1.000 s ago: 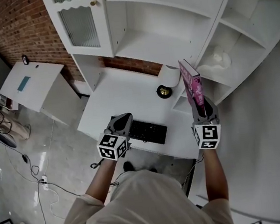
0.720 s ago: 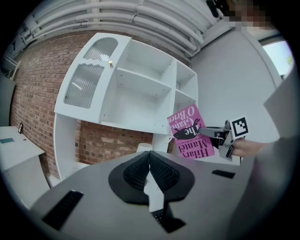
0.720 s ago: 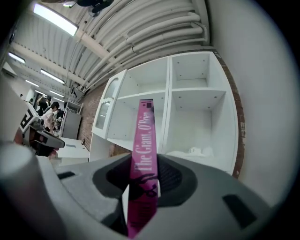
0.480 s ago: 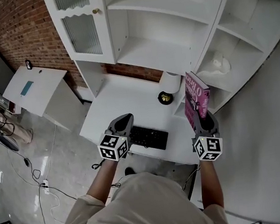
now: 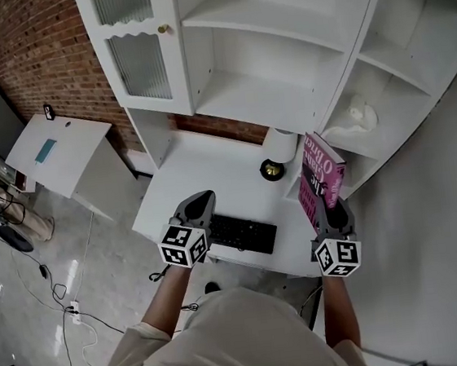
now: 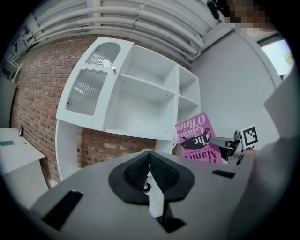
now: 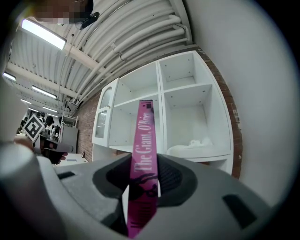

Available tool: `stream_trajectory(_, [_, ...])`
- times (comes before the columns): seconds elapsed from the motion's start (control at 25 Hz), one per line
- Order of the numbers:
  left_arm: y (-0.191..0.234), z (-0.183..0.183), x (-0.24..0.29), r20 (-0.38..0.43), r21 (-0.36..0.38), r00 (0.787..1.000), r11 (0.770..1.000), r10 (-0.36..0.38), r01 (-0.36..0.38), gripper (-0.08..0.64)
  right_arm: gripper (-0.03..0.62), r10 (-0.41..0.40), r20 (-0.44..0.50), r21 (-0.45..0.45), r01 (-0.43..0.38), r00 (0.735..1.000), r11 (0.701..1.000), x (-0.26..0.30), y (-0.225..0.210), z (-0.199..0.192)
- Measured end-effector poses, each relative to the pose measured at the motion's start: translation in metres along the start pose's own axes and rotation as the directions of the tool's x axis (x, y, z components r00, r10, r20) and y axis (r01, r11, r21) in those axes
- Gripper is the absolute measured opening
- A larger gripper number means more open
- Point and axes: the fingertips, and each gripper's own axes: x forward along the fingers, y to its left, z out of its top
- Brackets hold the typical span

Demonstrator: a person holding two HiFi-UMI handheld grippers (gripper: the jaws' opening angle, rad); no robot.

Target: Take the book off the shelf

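The right gripper (image 5: pixel 328 212) clamps the pink book (image 5: pixel 320 177) by its lower end, upright so it clears the shelf (image 5: pixel 361 148) at the tabletop's (image 5: pixel 202 169) right edge, while the left gripper (image 5: pixel 200 202) hangs closed and empty.

Head view looks steeply down from above the worktop (image 5: pixel 198 169); both gripper views sit low, facing far and upward at the shelf unit (image 6: pixel 136 115) all three share

Desk (image 5: pixel 198 169): white; black keyboard (image 5: pixel 242 234) near the front edge, small dark round thing (image 5: pixel 272 170) and white cylinder (image 5: pixel 281 142) at the back.
Shelf (image 5: pixel 261 92): white; crumpled white cloth (image 5: pixel 356 114) in a right-hand compartment.
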Motion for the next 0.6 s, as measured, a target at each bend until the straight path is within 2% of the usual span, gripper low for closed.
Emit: stream_trajectory(0.6, [0.0105,0.0071,0.0029,0.001,0.006,1.000,1.000,-0.003,0.003,-0.005,0.135,0.006,0.010,0.001,-0.006,1.000,1.000,0.0065,0.0099,0.0030])
